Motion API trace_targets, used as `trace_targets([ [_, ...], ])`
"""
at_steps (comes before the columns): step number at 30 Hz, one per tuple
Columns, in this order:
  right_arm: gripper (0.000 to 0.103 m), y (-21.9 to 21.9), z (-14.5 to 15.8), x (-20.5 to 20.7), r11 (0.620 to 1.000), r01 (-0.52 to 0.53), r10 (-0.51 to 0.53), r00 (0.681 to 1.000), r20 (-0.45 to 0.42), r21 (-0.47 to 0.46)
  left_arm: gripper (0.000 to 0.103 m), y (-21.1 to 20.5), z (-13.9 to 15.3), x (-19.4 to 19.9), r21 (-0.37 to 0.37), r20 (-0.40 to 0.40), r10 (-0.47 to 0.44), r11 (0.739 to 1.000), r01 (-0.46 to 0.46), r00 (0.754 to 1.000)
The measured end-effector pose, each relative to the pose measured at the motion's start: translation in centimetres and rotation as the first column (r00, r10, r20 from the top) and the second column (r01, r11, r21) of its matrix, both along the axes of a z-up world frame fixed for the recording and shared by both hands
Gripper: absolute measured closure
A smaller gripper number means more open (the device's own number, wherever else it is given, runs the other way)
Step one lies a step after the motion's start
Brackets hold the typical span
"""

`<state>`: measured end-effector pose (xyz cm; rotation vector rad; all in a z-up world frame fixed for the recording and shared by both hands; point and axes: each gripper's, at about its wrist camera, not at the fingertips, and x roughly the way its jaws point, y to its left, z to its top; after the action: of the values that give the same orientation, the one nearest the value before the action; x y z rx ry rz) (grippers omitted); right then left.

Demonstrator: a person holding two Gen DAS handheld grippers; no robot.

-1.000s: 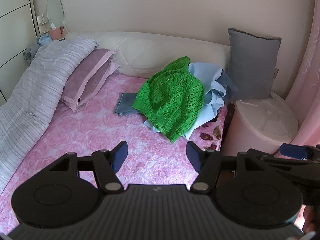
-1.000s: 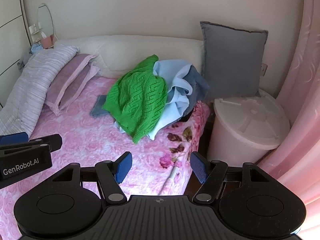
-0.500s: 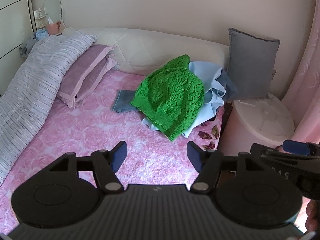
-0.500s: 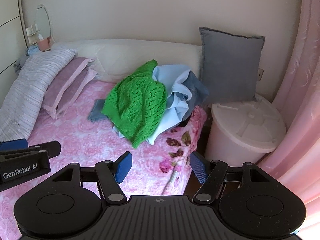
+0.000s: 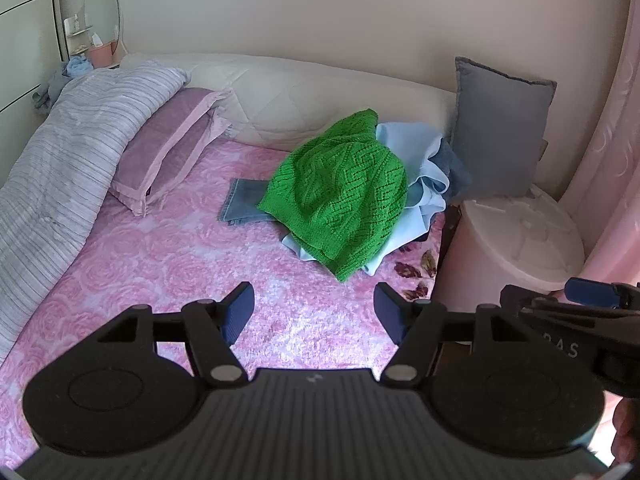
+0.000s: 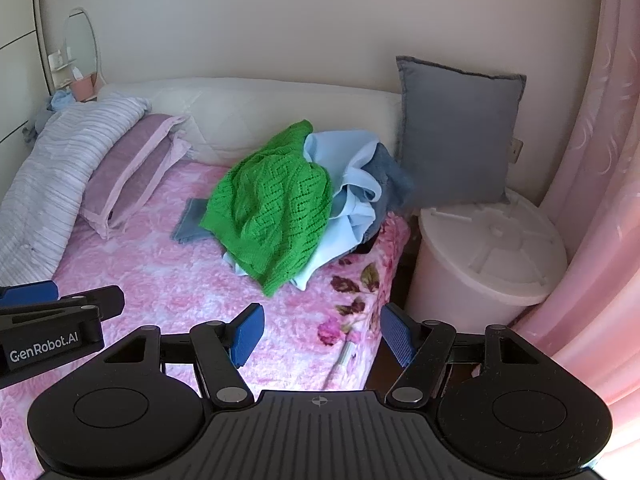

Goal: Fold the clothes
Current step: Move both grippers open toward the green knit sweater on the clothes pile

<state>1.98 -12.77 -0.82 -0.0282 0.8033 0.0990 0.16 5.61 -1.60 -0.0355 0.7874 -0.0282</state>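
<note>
- left claw (image 5: 314, 314) and right claw (image 6: 322, 334) — both released, empty, held side by side over the near end of the bed (image 5: 160, 264).
- beyond them, a green knit sweater (image 5: 340, 196) heaped on light blue cloth (image 5: 416, 184) and denim (image 5: 240, 208) — at the bed's right side, near the headboard.

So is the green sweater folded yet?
Not folded. The green sweater lies crumpled over the light blue garment, and both grippers are open and empty.

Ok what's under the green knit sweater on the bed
Under the green sweater lie a light blue garment and blue denim, its end poking out left. Anything deeper in the pile is covered.
</note>
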Motion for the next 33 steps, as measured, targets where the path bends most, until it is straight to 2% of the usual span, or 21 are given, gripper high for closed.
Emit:
trace_targets([
  [10,0.035,0.2,-0.4,-0.2,1.000,0.009,-0.009,1.000,-0.004,-0.013,0.040,-0.1,-0.1,-0.3,-0.010,0.001,-0.005,1.000,0.005,1.000],
  [33,0.035,1.9,-0.2,0.7,0.998,-0.060,0.060,0.998,0.002,-0.023,0.040,1.2,0.6,0.1,0.003,0.014,0.036,0.999,-0.036,0.999],
])
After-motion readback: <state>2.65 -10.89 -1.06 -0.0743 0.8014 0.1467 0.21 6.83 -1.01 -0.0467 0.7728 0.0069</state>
